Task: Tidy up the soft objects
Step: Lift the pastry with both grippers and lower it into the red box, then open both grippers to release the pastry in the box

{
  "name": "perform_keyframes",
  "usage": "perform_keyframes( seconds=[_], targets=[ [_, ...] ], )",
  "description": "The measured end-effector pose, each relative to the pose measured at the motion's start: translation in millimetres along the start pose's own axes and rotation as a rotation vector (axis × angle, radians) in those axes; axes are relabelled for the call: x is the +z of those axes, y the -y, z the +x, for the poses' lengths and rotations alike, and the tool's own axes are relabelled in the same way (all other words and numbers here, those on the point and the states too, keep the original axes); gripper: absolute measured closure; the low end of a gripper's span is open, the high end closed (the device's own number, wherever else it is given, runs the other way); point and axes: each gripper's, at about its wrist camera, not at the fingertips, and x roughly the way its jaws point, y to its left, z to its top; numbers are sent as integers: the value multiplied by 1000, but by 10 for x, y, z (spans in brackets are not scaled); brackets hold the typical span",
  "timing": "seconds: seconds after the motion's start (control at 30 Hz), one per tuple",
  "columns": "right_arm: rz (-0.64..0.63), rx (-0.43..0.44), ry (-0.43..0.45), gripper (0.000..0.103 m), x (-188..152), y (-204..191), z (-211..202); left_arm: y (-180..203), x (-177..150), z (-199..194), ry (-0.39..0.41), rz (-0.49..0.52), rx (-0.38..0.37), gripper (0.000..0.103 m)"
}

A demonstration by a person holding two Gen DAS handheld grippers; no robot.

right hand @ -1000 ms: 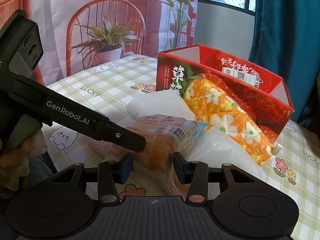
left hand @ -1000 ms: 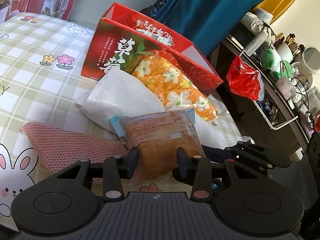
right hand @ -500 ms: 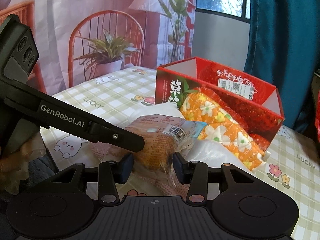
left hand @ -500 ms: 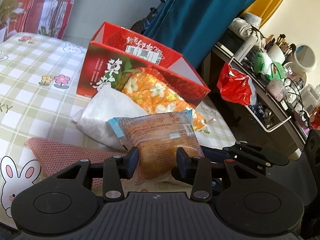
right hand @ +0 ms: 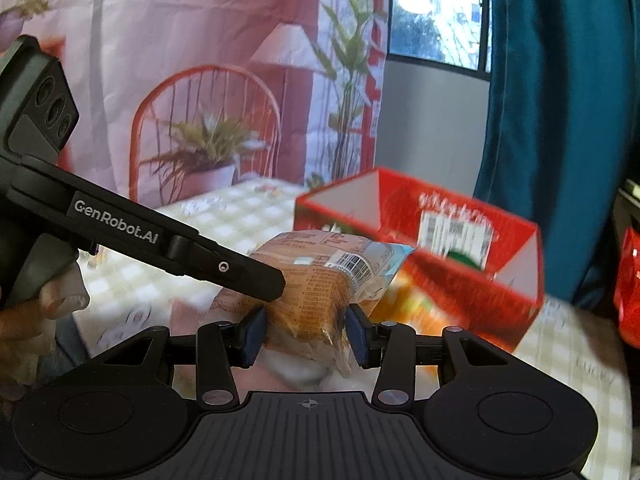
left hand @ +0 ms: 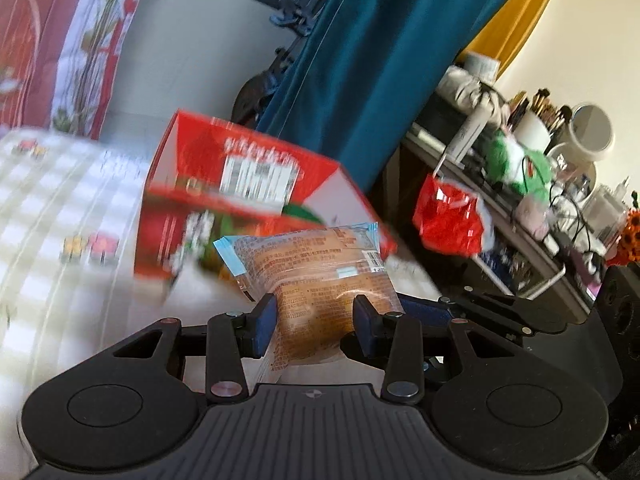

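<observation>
Nearest in both wrist views, two black grippers clamp one soft bread packet (left hand: pixel 316 276) from two sides. The left gripper (left hand: pixel 314 320) has its blue pads pressed into the packet's lower half, the wrapper bulging between them. The right gripper (right hand: pixel 306 334) squeezes the same packet (right hand: pixel 320 280) at another edge, its pads dented into the crinkled plastic. In the right view the left gripper's long black arm crosses in front from the left, with a person's hand (right hand: pixel 44 304) around its handle.

The packet hangs in the air above the checked tablecloth (right hand: pixel 240 208), clear of it. Just behind and below it sits an orange flowered cloth (right hand: pixel 412 300), blurred. Beyond that stands the open red box (left hand: pixel 240 184), its top open to the camera; it looks like the place for the soft things, though the task does not say so.

To do this step well, both hands should travel together, so the thin wrapper is neither stretched nor torn. The squeeze should stay light, since bread crushes easily. The packet needs to clear the box's near wall before it goes down, and both claws should part only once it is inside.

Farthest back are a teal curtain (left hand: pixel 380 60) and a cluttered shelf (left hand: pixel 540 200).
</observation>
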Motion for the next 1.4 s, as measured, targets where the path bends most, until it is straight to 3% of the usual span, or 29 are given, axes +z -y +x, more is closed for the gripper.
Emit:
perform_keyframes(
  seconds=[0.3, 0.47, 0.73, 0.93, 1.4],
  targets=[
    [-1, -49, 65, 63, 667, 482, 394, -137, 920, 526, 17, 44, -1, 60],
    [6, -61, 38, 63, 881, 748, 892, -306, 1170, 895, -13, 56, 45, 60],
    [82, -27, -37, 63, 867, 1011, 1561, -598, 1116, 1164, -76, 37, 114, 60],
    [123, 4, -78, 63, 730, 995, 1753, -696, 1073, 1188, -96, 32, 141, 60],
    [79, -23, -60, 62, 741, 915, 1422, -454, 1019, 857, -40, 96, 183, 56]
  ],
)
